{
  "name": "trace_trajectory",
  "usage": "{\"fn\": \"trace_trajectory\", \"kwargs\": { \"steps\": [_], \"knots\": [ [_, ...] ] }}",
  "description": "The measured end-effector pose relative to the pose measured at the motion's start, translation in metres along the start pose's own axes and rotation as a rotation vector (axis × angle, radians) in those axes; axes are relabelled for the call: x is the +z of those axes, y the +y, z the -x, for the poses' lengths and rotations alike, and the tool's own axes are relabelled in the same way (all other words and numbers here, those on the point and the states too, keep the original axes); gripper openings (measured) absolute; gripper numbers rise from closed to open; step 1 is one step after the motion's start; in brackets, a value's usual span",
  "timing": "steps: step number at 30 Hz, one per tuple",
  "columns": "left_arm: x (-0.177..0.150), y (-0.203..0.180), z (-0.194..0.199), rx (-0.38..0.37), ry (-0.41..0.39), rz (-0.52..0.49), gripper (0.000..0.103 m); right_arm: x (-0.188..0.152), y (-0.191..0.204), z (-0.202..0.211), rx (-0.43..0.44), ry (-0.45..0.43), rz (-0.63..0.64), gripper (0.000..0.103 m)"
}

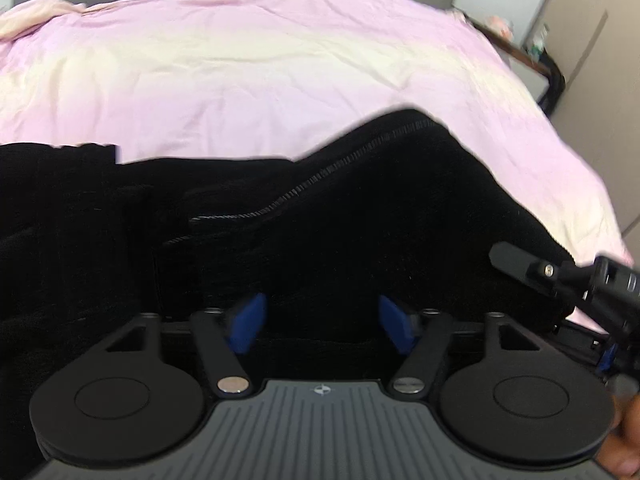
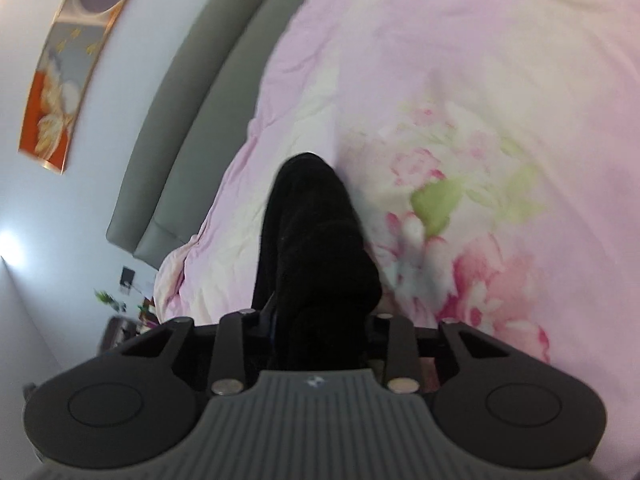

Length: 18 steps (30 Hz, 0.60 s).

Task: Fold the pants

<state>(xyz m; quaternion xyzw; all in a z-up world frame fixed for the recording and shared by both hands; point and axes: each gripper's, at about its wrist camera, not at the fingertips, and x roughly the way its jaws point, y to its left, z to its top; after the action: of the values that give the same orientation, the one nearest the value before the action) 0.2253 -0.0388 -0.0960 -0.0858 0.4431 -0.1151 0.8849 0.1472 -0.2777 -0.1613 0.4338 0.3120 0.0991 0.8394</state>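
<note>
Your black knit pants [image 1: 320, 216] lie bunched across the pink floral bedsheet [image 1: 260, 64], your right gripper [image 2: 316, 320] looks clamped on a fold of them though the pads are hidden, and your left gripper [image 1: 322, 322] sits half-open over the fabric, blue pads [image 1: 248, 320] apart.
</note>
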Motion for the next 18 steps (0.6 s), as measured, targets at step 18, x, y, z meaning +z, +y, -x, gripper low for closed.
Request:
{"fn": "trace_trajectory", "kwargs": {
  "steps": [18],
  "knots": [
    [-0.084,0.214,0.084,0.206,-0.038,0.416,0.090,-0.049,0.116,0.005,-0.127,-0.248,0.260,0.026]
  ]
}}
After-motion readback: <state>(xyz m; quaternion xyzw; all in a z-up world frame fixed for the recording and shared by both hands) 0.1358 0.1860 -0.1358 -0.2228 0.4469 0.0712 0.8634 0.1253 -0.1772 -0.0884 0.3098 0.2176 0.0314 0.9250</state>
